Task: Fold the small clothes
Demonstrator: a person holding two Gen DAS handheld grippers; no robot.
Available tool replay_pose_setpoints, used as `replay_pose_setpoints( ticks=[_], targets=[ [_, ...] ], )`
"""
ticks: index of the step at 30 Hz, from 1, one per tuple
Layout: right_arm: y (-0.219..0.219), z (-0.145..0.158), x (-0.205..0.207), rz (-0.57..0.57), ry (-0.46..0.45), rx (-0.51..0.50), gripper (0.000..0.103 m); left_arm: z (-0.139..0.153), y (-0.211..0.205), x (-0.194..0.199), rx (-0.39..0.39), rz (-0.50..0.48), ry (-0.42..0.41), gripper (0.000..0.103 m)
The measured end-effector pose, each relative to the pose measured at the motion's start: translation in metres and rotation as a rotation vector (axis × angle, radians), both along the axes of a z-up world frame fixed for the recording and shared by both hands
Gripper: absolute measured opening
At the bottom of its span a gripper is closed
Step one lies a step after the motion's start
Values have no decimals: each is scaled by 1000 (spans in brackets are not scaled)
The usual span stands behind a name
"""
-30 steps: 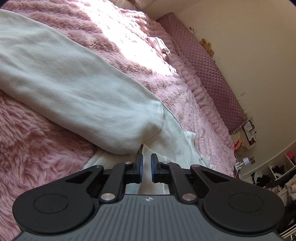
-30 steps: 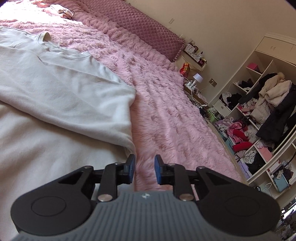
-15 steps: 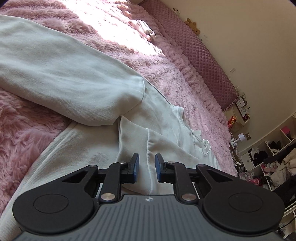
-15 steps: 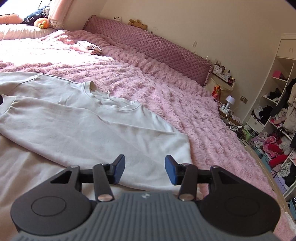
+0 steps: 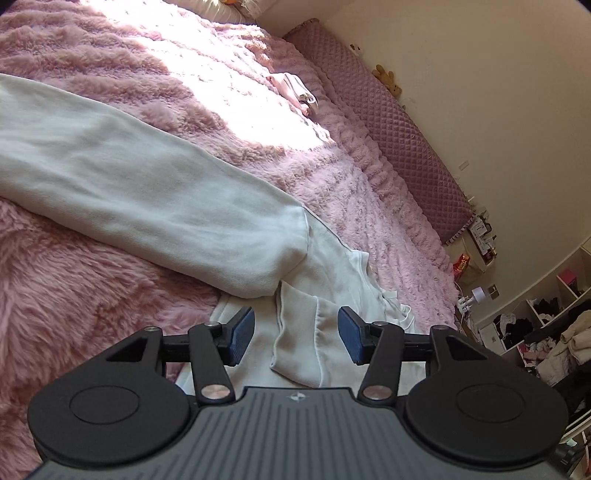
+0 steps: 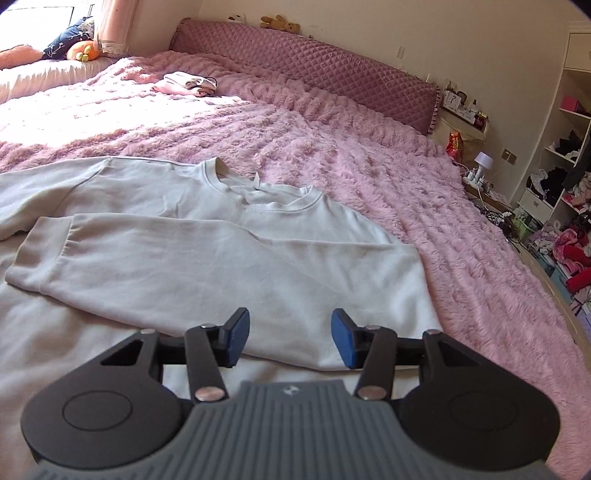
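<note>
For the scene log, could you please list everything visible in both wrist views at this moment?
sweatshirt: one, white, flat on the blanket, one sleeve folded across its chest
blanket: one, pink, fluffy, covering the bed
headboard: one, mauve, quilted, along the wall
small clothes: one pile, pink and white, far side of the bed
teddy bear: one, brown, on the headboard
shelves: white, cluttered with clothes, far right
left gripper: black, blue pads, open over the sweatshirt
right gripper: black, blue pads, open over the folded sleeve

The sweatshirt (image 6: 207, 258) is soft matt cloth, ribbed at its cuff. The bed cover (image 6: 369, 155) is shaggy pink plush. Each tool (image 5: 296, 334) (image 6: 290, 336) is matt black plastic with textured blue pads (image 5: 242, 334) and shiny metal pins.
</note>
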State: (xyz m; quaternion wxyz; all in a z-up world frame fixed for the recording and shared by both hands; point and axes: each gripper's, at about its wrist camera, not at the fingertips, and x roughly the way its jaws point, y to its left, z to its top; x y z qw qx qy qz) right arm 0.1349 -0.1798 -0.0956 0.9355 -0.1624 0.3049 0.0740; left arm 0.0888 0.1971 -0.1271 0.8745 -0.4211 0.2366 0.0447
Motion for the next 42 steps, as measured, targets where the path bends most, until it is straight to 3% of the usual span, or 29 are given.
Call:
replay_pose_setpoints(
  ticks=[6, 11, 16, 21, 23, 24, 25, 27, 30, 35, 42],
  targets=[
    [59, 19, -42, 160, -14, 62, 53, 5, 73, -86, -31, 294, -28, 77],
    [102, 20, -68, 251, -6, 47, 53, -18, 136, -133, -147, 547, -51, 77],
    [122, 19, -79, 283, 2, 32, 53, -40, 170, -137, -203, 659, -41, 77],
    [130, 22, -76, 289, 1, 29, 54, -56, 185, -126, -230, 707, -51, 77],
    [133, 24, -74, 284, 3, 35, 54, -57, 188, -122, -224, 699, -78, 72],
    [134, 26, -72, 285, 1, 36, 54, -56, 190, -121, -228, 691, -91, 60],
    [135, 27, -73, 287, -1, 37, 54, -55, 191, -121, -235, 679, -107, 37],
    [136, 29, -74, 295, -8, 41, 56, -50, 192, -121, -248, 677, -100, 15],
    [131, 30, -76, 294, -11, 44, 57, -33, 187, -121, -223, 653, -146, 12],
    [106, 32, -79, 256, -10, 62, 59, 12, 161, -97, -182, 519, -291, 11],
    [41, 36, -77, 134, -14, 94, 59, 70, 73, -17, -167, 215, -439, 11]
  ],
)
